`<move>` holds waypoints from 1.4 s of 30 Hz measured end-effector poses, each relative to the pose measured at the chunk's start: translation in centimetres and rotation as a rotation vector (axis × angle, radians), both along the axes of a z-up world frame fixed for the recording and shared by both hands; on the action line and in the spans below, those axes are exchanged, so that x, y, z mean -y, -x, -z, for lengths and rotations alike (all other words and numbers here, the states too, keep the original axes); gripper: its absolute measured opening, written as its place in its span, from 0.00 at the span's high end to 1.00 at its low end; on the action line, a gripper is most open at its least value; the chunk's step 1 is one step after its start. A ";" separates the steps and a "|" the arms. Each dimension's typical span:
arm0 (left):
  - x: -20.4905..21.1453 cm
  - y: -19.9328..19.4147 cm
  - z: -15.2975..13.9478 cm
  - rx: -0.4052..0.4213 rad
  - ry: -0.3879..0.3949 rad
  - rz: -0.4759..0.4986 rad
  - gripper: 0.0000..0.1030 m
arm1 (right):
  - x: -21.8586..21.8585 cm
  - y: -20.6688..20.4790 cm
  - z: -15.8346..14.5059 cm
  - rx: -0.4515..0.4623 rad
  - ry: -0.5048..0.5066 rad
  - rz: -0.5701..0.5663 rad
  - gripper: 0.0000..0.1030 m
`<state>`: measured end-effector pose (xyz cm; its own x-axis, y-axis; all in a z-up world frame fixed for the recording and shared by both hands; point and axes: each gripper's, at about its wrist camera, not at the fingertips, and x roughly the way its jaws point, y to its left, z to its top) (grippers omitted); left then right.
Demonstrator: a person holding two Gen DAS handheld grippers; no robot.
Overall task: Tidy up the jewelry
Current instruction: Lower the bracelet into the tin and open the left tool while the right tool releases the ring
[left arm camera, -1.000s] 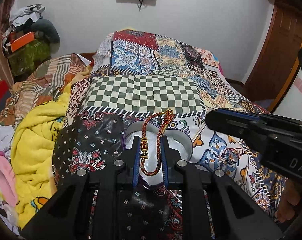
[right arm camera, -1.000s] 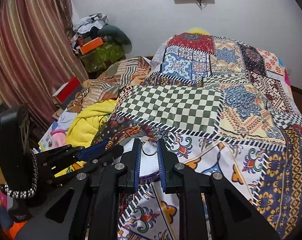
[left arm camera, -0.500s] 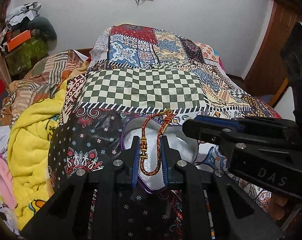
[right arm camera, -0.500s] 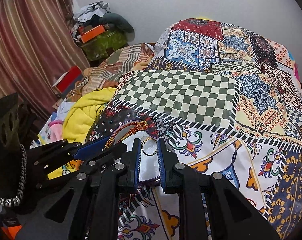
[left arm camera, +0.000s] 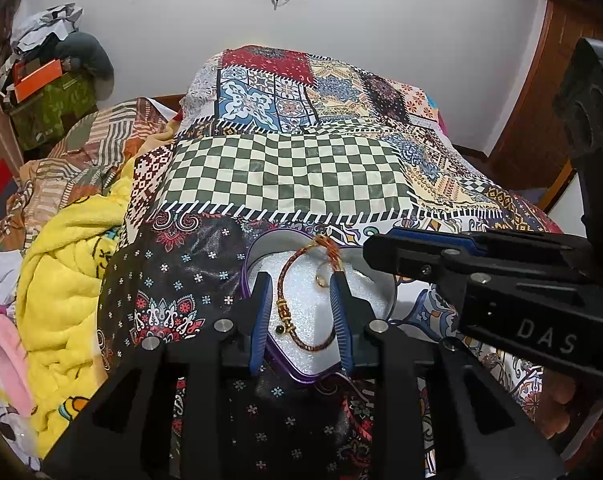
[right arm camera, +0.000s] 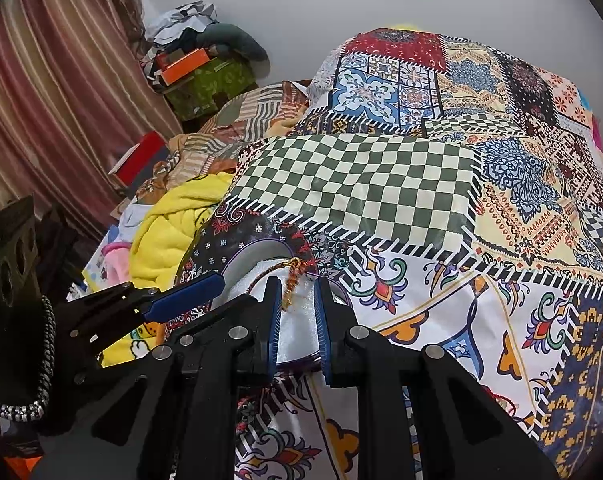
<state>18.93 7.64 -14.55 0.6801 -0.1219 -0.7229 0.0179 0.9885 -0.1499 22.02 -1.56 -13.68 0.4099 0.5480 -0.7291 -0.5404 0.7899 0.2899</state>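
With your left gripper [left arm camera: 301, 308] fingers spread empty around the bracelet [left arm camera: 301, 304] in the heart-shaped box [left arm camera: 257, 248] on the bed [left arm camera: 285, 172], lift clear without snagging while the right gripper [right arm camera: 297, 320], part-open, empty, hovers.

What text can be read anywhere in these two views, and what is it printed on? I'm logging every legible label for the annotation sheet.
"DAS" in pale capitals on the black body of the right gripper, seen from the left wrist view; the word may run on out of sight.
Green box by the wall: faint pale marks, too small to read.
Orange box on the pile: no readable print.
Nothing else legible.
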 end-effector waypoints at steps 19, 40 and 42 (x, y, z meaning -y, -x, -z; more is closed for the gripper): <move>0.6 3.5 -4.3 0.088 -0.031 -0.018 0.69 | 2.7 3.1 -4.3 0.093 0.001 0.068 0.83; 5.3 8.7 -8.9 0.183 -0.053 0.028 0.38 | 10.6 9.2 -7.7 0.218 0.032 0.282 0.39; 6.1 8.7 -8.9 0.180 -0.054 0.048 0.36 | 11.6 9.4 -7.6 0.214 0.040 0.307 0.39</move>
